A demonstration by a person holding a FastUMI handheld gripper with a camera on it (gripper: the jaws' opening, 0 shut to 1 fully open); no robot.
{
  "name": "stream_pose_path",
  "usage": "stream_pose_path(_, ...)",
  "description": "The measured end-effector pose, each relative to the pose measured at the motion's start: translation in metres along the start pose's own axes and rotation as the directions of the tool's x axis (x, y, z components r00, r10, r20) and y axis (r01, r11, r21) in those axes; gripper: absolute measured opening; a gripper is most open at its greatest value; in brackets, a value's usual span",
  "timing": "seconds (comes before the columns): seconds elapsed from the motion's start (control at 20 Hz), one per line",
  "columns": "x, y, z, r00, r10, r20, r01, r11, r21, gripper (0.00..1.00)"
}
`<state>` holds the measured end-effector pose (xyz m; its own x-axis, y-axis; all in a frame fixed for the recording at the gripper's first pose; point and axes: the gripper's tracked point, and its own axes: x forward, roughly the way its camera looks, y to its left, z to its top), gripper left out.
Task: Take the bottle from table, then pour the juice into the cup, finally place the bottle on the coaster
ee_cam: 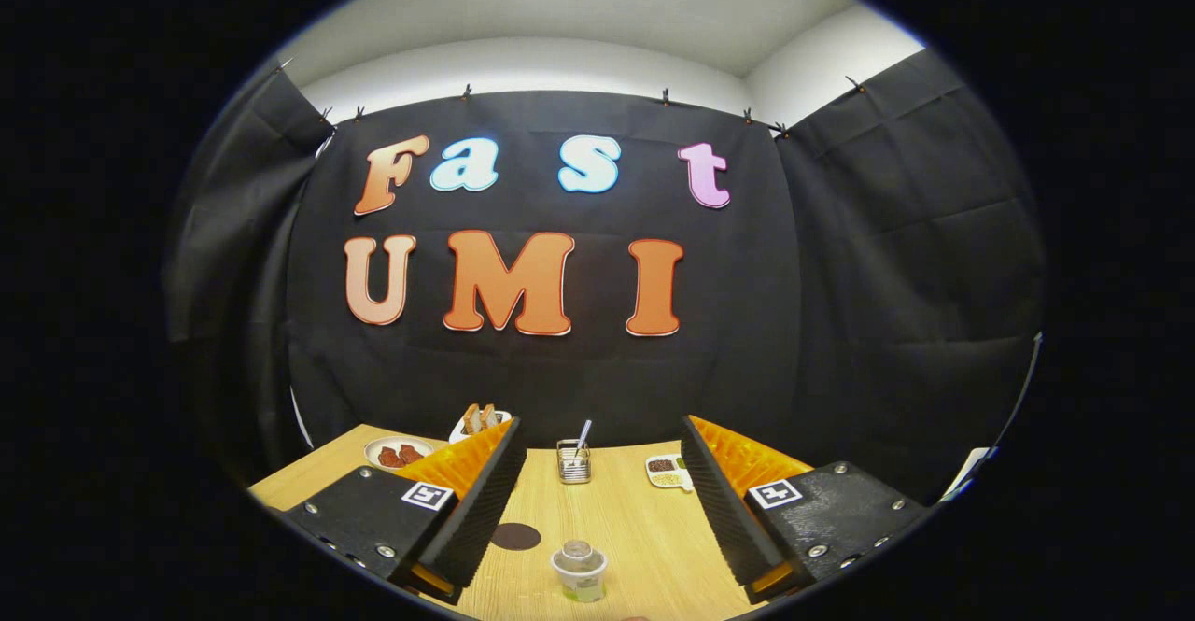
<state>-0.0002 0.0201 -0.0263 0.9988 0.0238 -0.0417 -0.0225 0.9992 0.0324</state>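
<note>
Bright overhead light, sharp centre, fisheye-bent edges

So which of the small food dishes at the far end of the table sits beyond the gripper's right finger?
The white dish of grains, alone by the right finger. The other two dishes lie beyond the left finger. The hand-held gripper is open.
</note>
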Motion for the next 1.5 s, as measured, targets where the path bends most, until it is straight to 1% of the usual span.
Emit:
stream_pose_path(0.35, 0.009, 0.018, -0.032, 0.997, 0.042, -0.071, -0.043, 0.999, -0.013, 0.99)
stream_pose_path(0.55, 0.012, 0.019, -0.066, 0.989, 0.048, -0.143, -0.052, 0.998, -0.025, 0.99)
stream_pose_path(0.7, 0.014, 0.020, -0.100, 0.976, 0.048, -0.212, -0.053, 0.998, -0.019, 0.99)
stream_pose_path(0.9, 0.015, 0.017, -0.150, 0.949, 0.038, -0.313, -0.055, 0.997, -0.047, 0.99)
stream_pose_path(1.15, 0.013, 0.015, -0.200, 0.913, 0.031, -0.407, -0.061, 0.996, -0.061, 0.99)
stream_pose_path(1.3, 0.011, 0.014, -0.235, 0.882, 0.027, -0.470, -0.062, 0.996, -0.059, 0.99)
stream_pose_path(1.5, 0.010, 0.016, -0.270, 0.845, 0.043, -0.532, -0.086, 0.995, -0.055, 0.99)
